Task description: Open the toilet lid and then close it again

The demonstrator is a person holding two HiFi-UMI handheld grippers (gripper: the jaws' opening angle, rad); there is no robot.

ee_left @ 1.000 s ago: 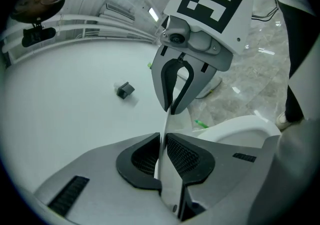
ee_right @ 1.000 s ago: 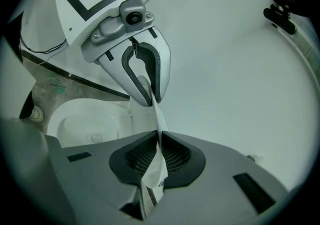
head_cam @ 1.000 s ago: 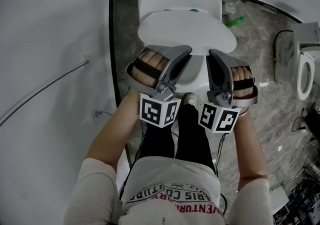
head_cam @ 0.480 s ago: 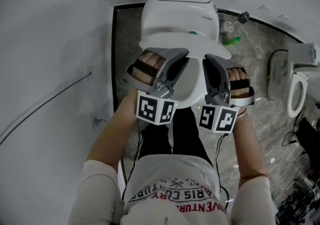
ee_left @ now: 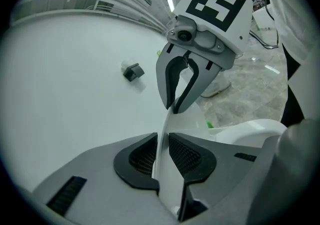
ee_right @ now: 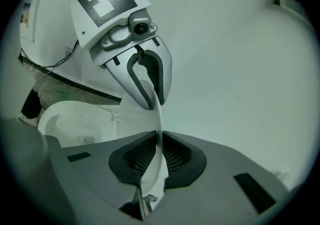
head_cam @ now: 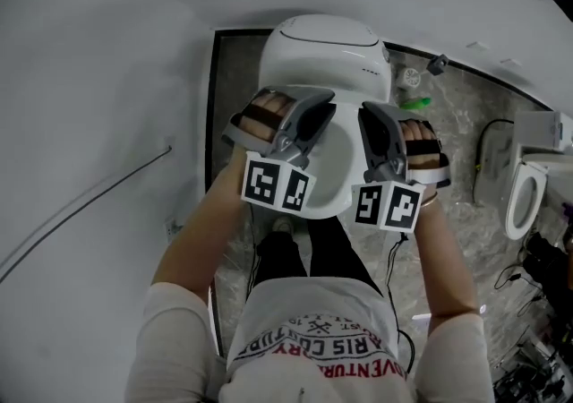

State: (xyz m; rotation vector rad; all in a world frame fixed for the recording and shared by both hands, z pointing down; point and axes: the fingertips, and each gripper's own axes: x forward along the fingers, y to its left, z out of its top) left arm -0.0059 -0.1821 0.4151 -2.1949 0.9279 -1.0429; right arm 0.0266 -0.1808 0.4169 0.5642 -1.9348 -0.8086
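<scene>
The white toilet (head_cam: 327,56) stands against the far wall. Its lid (head_cam: 333,168) is lifted partway, and both grippers hold its front rim. My left gripper (head_cam: 315,107) clamps the rim's left part; its jaws are opening slightly, with the thin lid edge (ee_left: 172,119) still touching both pads (ee_left: 142,156). My right gripper (head_cam: 374,116) is shut on the rim's right part, with the edge (ee_right: 159,119) squeezed between its pads (ee_right: 175,156). Each gripper view shows the other gripper across the rim: the right gripper (ee_left: 182,84) and the left gripper (ee_right: 145,86).
A white wall with a thin cable (head_cam: 89,204) runs close along the left. A green bottle (head_cam: 414,104) lies on the stone floor (head_cam: 448,150) right of the toilet. A second toilet (head_cam: 524,200) stands at the far right. The person's legs are below the lid.
Both grippers have moved up and toward the tank with the lid's rim held between them. The lid has swung higher and hides more of the bowl.
</scene>
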